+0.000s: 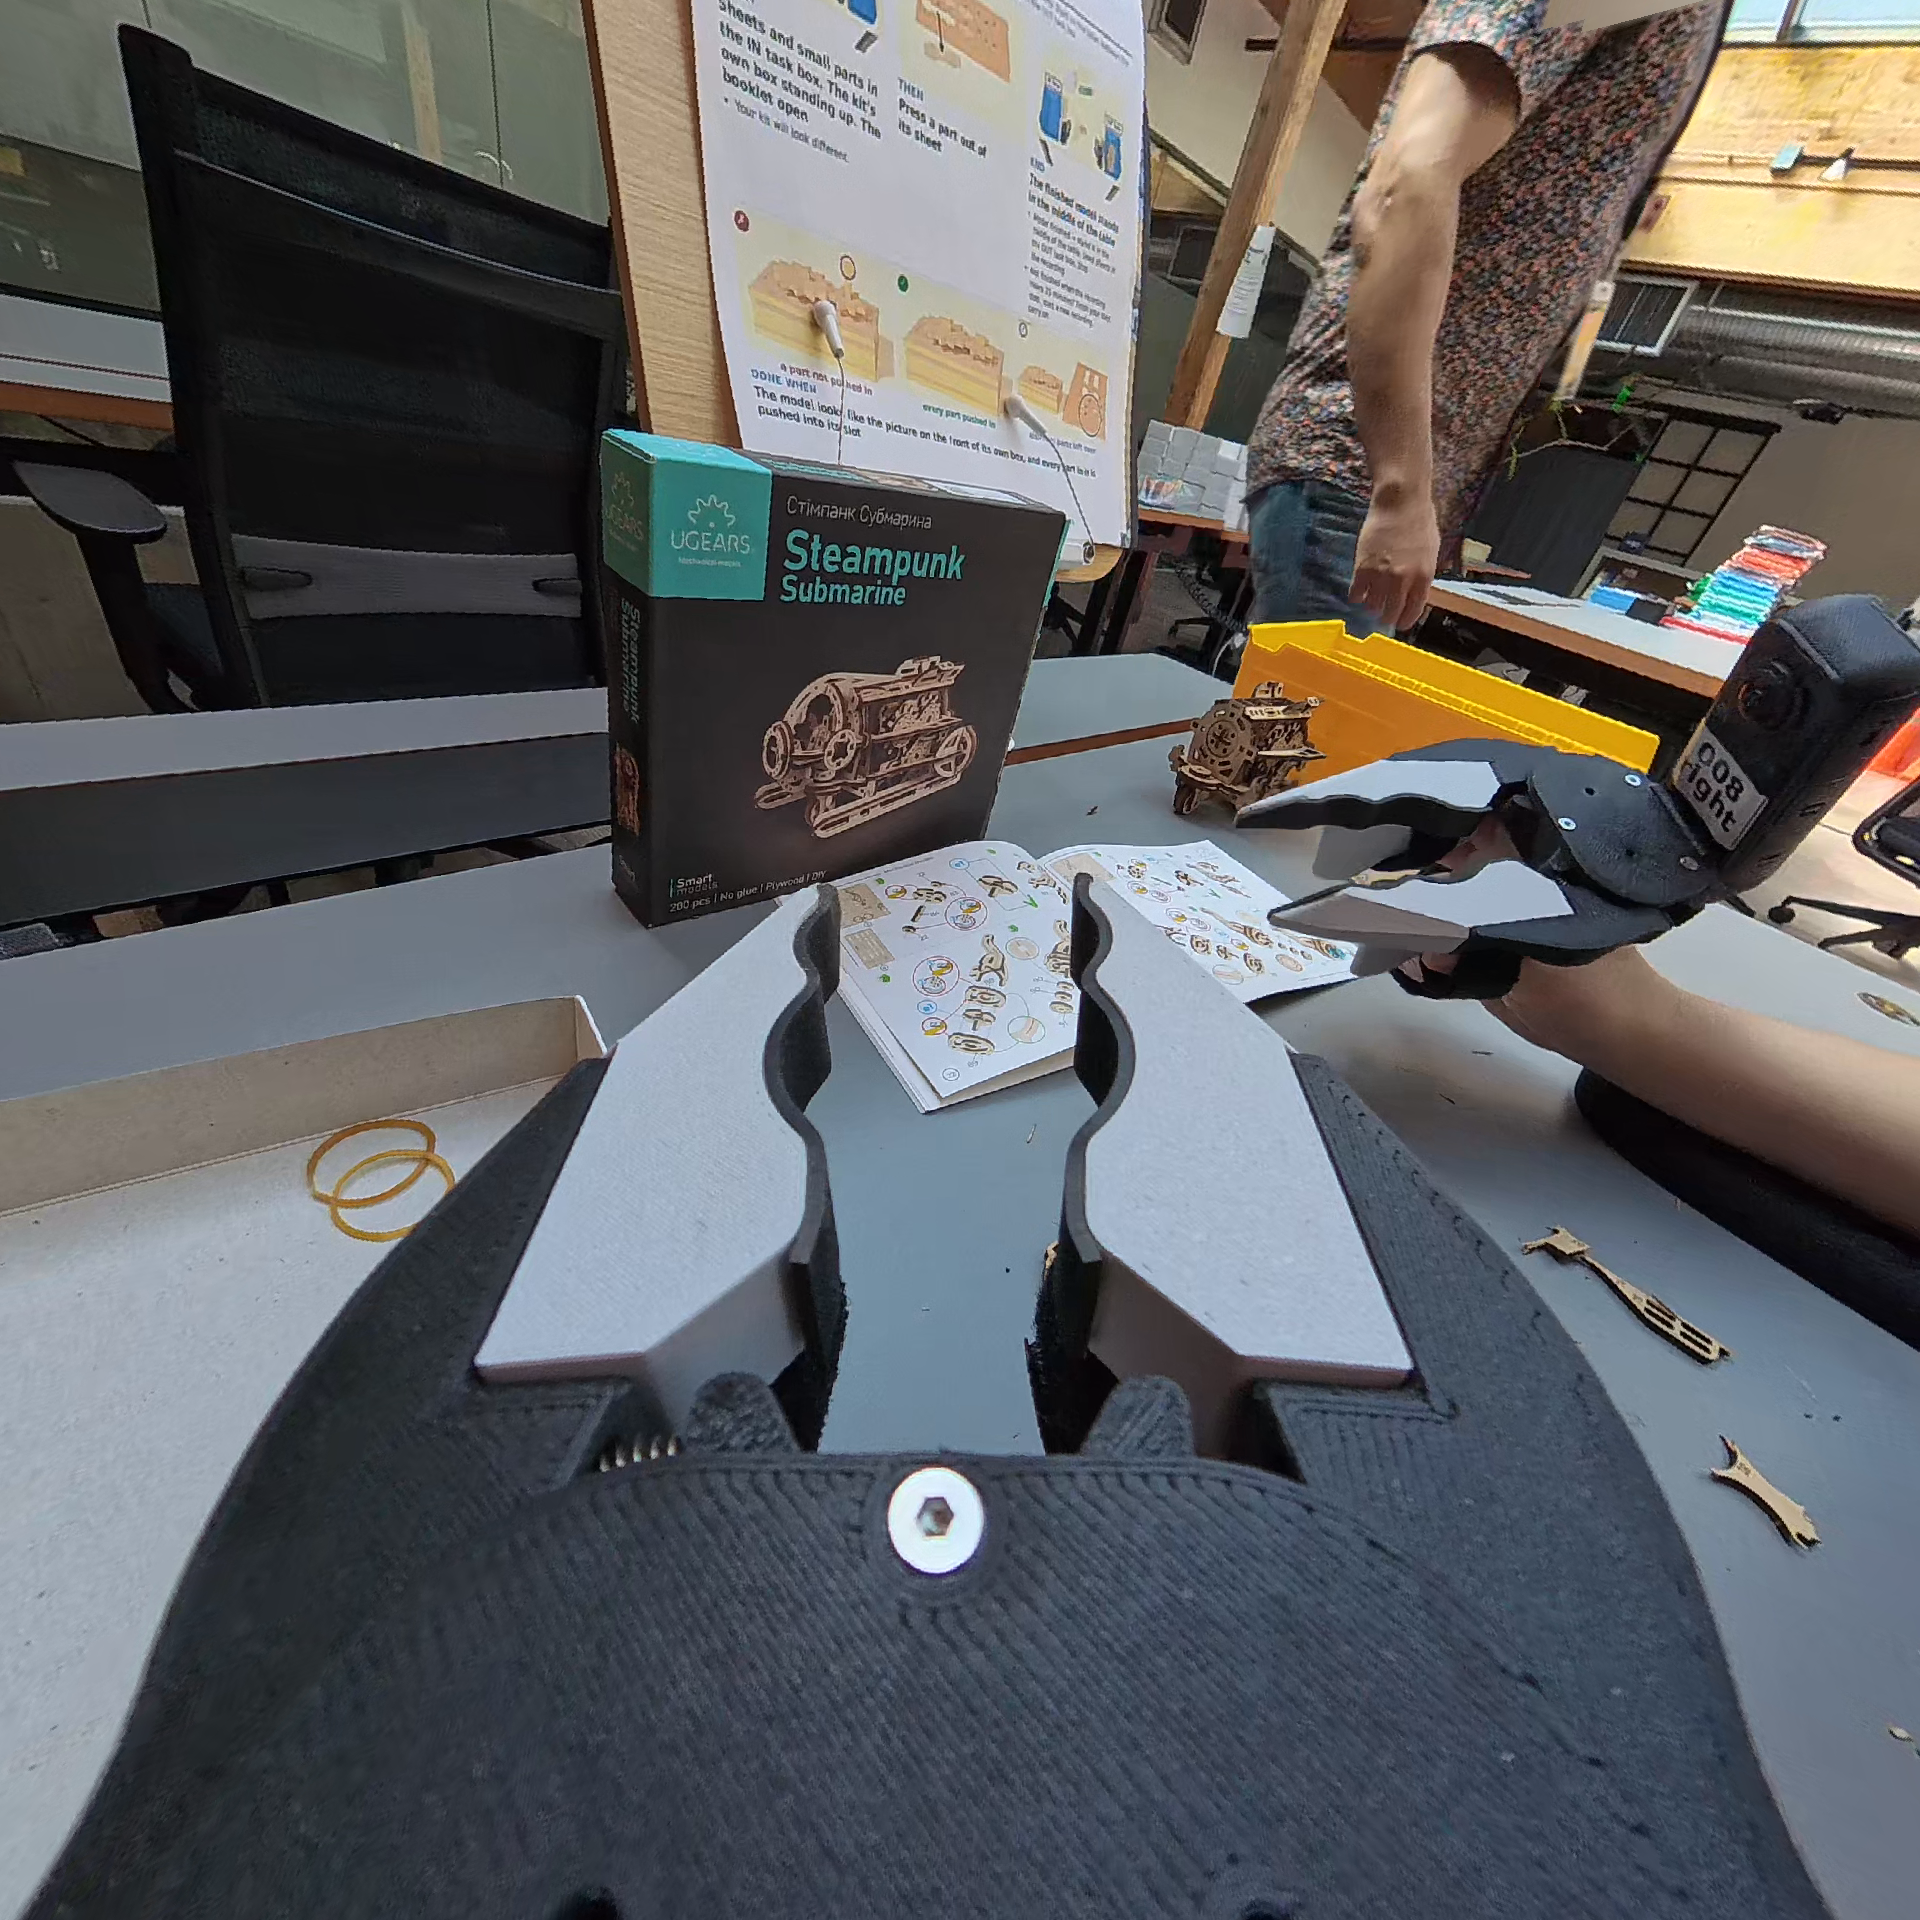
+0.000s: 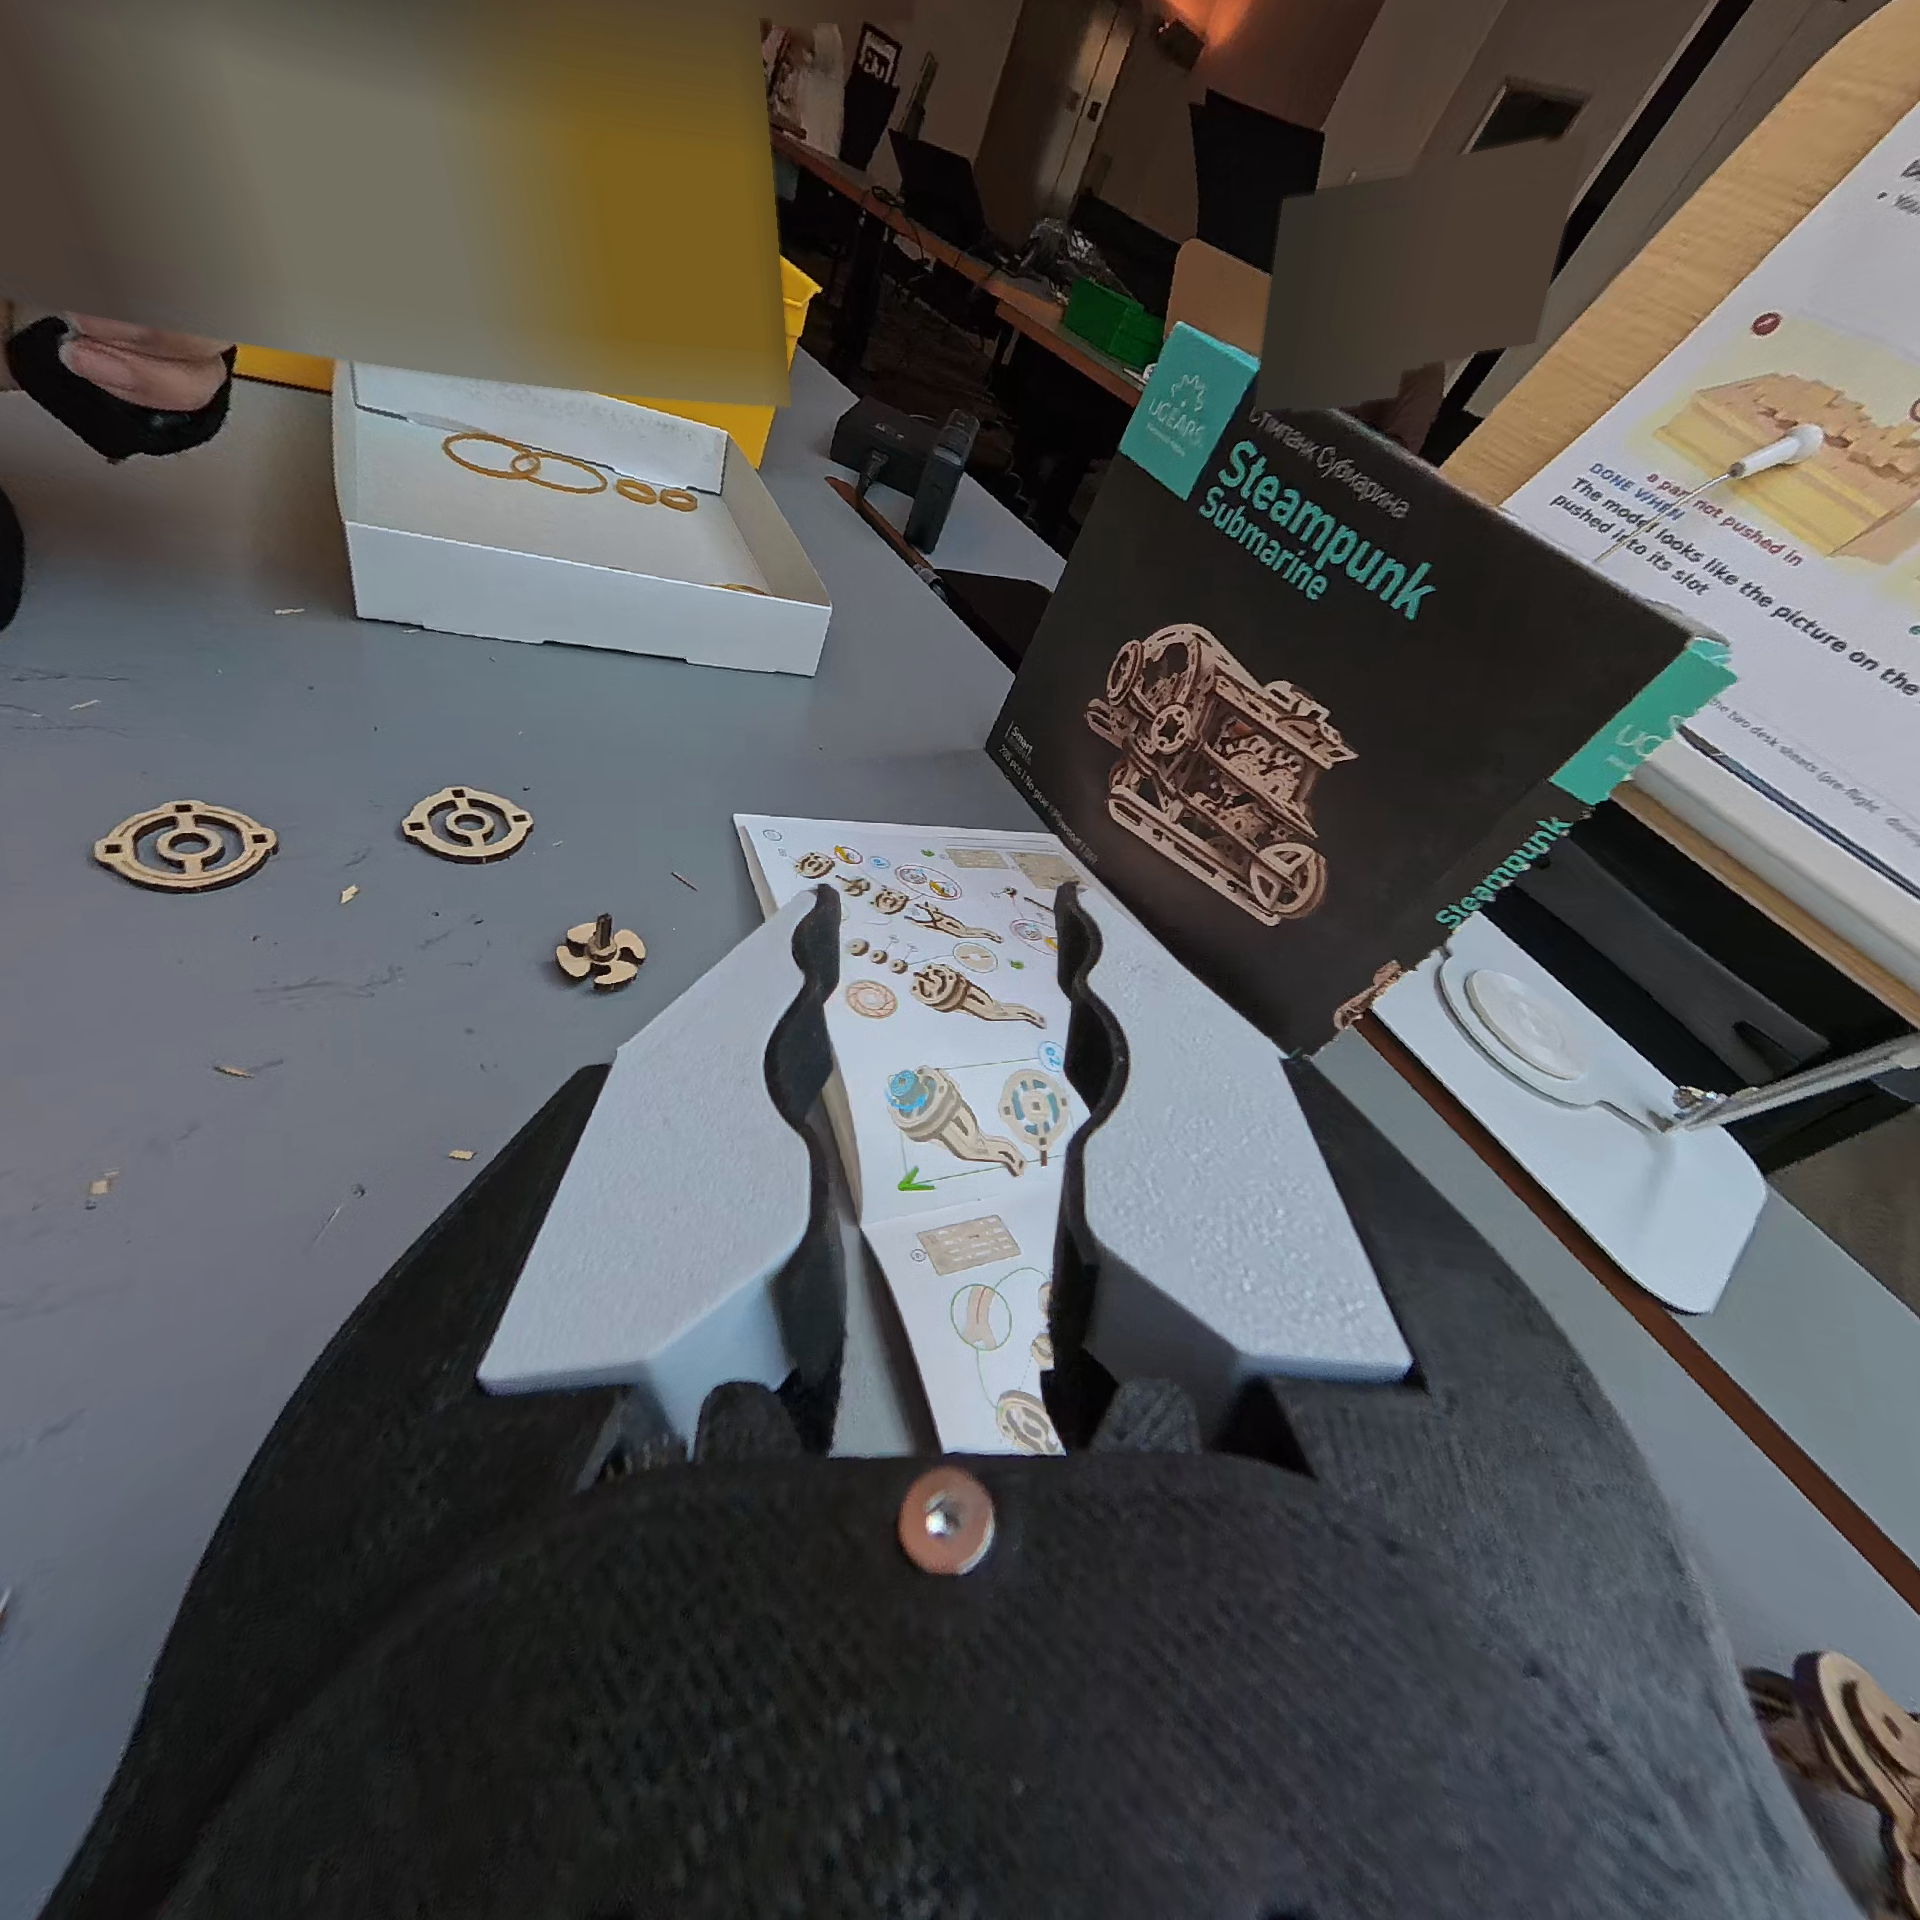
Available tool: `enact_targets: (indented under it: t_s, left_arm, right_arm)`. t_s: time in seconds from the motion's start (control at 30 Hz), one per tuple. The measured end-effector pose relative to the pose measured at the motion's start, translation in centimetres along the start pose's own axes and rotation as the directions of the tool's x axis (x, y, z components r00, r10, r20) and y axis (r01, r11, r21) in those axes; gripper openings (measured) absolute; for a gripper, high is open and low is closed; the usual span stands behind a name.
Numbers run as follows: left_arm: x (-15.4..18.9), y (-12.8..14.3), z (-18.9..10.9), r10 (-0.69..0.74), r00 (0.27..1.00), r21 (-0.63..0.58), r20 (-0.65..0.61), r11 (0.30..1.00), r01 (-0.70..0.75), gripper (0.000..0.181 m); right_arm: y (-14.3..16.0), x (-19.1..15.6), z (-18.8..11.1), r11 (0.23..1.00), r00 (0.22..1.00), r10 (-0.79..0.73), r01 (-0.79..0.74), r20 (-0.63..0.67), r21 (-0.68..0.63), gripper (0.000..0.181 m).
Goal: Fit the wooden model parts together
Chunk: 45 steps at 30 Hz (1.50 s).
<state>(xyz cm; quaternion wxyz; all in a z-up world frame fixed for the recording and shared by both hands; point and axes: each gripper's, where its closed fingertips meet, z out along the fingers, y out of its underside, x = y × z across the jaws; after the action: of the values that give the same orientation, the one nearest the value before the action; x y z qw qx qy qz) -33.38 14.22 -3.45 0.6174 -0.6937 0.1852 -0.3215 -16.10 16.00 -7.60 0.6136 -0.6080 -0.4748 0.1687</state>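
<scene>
My left gripper (image 1: 956, 914) is open and empty, low over the grey table (image 1: 312, 966) in front of the open booklet (image 1: 966, 977). My right gripper (image 2: 945, 914) is open over the booklet (image 2: 935, 1039) with nothing between its fingers; it also shows in the left wrist view (image 1: 1273, 868), held above the table. A partly built wooden model (image 1: 1242, 753) stands beyond the booklet. Two round wooden ring parts (image 2: 185, 844) (image 2: 468, 824) and a small propeller-like part (image 2: 601, 951) lie flat on the table left of the right gripper.
The dark kit box (image 1: 831, 675) stands upright behind the booklet, with an instruction board (image 1: 914, 239) behind it. A shallow tray (image 2: 582, 613) holds rubber bands (image 2: 525, 468). A yellow bin (image 1: 1455, 696) is at the back right. Wood offcuts (image 1: 1631, 1294) lie nearby. A person (image 1: 1455, 312) stands behind.
</scene>
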Motion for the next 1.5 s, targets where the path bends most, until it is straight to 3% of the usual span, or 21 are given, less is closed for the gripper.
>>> enact_targets:
  t_s: [0.13, 0.23, 0.57, 0.87, 0.97, 1.5]
  left_arm:
    - [0.1, 0.0, 0.1, -0.001, 1.0, -0.002, -0.003, 1.0, 0.001, 0.043]
    - [0.1, 0.2, 0.2, 0.005, 1.0, -0.01, -0.003, 1.0, -0.005, 0.043]
    - [0.0, 0.3, 0.2, 0.002, 1.0, -0.012, -0.003, 1.0, -0.002, 0.042]
    - [0.1, 0.4, 0.2, 0.004, 1.0, -0.018, -0.006, 1.0, -0.004, 0.042]
    - [0.2, 0.4, 0.2, 0.004, 1.0, -0.019, -0.009, 1.0, -0.004, 0.042]
    - [0.3, 0.0, 0.1, 0.009, 1.0, -0.006, -0.008, 1.0, -0.009, 0.042]
  right_arm:
    - [0.9, -4.8, 1.3, 0.995, 0.957, 0.09, -0.073, 0.274, -0.074, 0.039]
    - [2.1, -7.1, 2.3, 0.981, 0.914, 0.106, -0.031, 0.392, -0.192, 0.037]
    - [4.3, -9.8, 4.4, 0.946, 0.821, 0.128, 0.068, 0.556, -0.317, 0.036]
    - [4.9, -9.7, 4.8, 0.928, 0.806, 0.21, 0.015, 0.553, -0.373, 0.032]
    - [5.0, -9.6, 4.9, 0.922, 0.813, 0.218, 0.01, 0.54, -0.387, 0.021]
    - [4.1, -9.1, 4.2, 0.935, 0.89, 0.063, 0.105, 0.452, -0.338, 0.02]
